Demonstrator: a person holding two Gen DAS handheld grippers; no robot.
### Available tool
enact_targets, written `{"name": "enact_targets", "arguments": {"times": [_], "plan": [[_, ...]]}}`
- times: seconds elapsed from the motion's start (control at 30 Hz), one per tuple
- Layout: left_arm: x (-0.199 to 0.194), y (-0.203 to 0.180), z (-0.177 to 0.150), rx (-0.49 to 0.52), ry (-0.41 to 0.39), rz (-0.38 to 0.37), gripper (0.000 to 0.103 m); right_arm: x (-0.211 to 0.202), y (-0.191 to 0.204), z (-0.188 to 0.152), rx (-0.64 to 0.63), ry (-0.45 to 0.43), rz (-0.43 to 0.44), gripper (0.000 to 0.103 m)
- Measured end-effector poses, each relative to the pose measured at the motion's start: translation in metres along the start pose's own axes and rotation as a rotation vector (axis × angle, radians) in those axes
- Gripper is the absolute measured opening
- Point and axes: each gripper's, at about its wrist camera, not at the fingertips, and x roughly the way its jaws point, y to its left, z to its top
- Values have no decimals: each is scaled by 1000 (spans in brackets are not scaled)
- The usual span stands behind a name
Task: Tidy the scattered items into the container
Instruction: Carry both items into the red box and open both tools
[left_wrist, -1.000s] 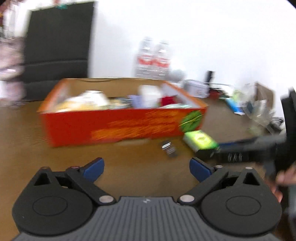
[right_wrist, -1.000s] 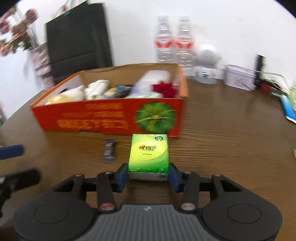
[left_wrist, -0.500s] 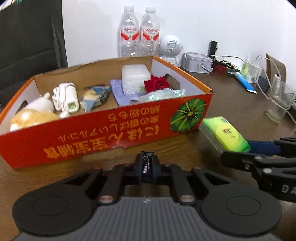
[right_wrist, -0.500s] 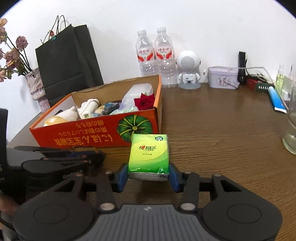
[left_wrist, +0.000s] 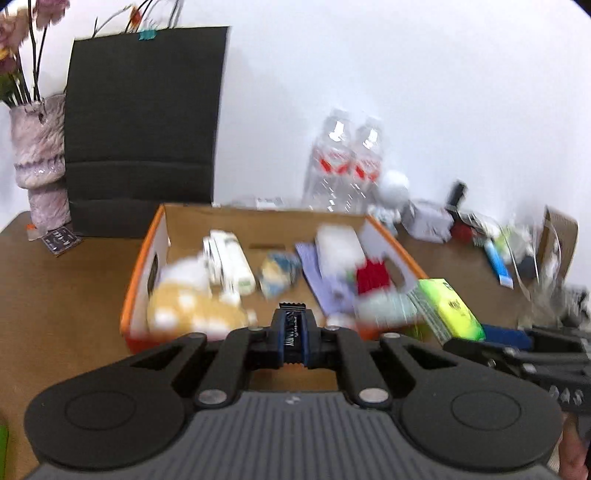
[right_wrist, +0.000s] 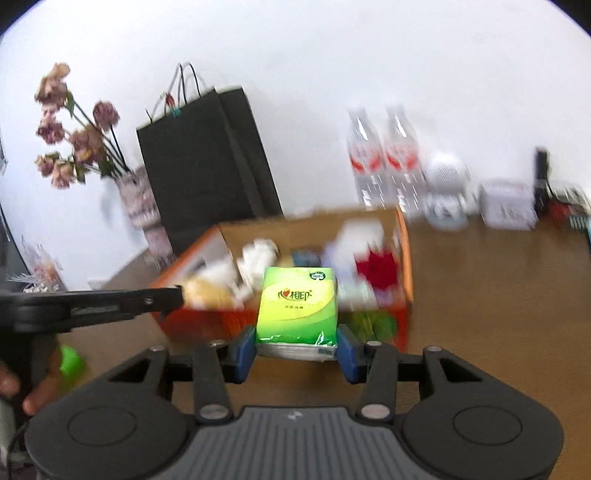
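Holding a small dark snack bar (left_wrist: 293, 338) pinched tight between its 2 fingers, the left gripper (left_wrist: 293, 341) now sits above the near edge of the orange cardboard box (left_wrist: 142, 275); 1 second ago its fingers were spread wide over the bare wooden table (left_wrist: 70, 295) and the bar lay beside the box. The right gripper (right_wrist: 297, 349) clamps a green tissue pack (right_wrist: 297, 306) between its blue pads as before, but the pack is now raised in front of the box's contents, no longer low on the table. Both views are motion-blurred: items inside the box show only as white, tan, blue and red smears, and print on the bar is unreadable. 2 water bottles (right_wrist: 384, 158) and a black paper bag (left_wrist: 142, 125) stand behind. A hand (right_wrist: 22, 387) is cut off at the left edge
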Motion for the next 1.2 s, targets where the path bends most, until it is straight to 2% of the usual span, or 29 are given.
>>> {"name": "enact_targets", "arguments": {"times": [0.07, 0.1, 0.2, 0.3, 0.4, 0.43, 0.57, 0.63, 0.67, 0.73, 0.83, 0.9, 0.93, 1.2], "plan": [[27, 15, 29, -73, 74, -53, 9, 22, 2, 32, 33, 19, 29, 45], [42, 19, 39, -94, 101, -53, 9, 38, 1, 45, 60, 48, 39, 45], [84, 22, 48, -64, 154, 26, 9, 87, 0, 69, 105, 148, 13, 45], [116, 27, 42, -26, 217, 45, 13, 131, 1, 74, 114, 222, -9, 46], [128, 34, 39, -20, 213, 108, 38, 168, -3, 66, 136, 326, -53, 56], [126, 38, 38, -24, 196, 115, 45, 173, -5, 64, 144, 335, -62, 56], [109, 53, 47, -50, 147, 104, 64, 168, -15, 66, 184, 327, -39, 64], [100, 57, 55, -67, 137, 139, 87, 161, -15, 75, 175, 314, -70, 65], [96, 59, 59, -77, 135, 160, 91, 157, -14, 79, 166, 307, -93, 66], [88, 62, 67, -94, 153, 206, 100, 150, -12, 87, 143, 323, -135, 79], [84, 63, 73, -121, 272, 249, 102, 145, -3, 94, 102, 387, -182, 85], [85, 63, 73, -145, 360, 239, 102, 140, 1, 95, 86, 416, -206, 88], [82, 62, 73, -145, 377, 238, 102, 137, 2, 95, 84, 428, -217, 88], [50, 34, 66, -78, 388, 291, 103, 111, 2, 85, 127, 508, -220, 88]]}}
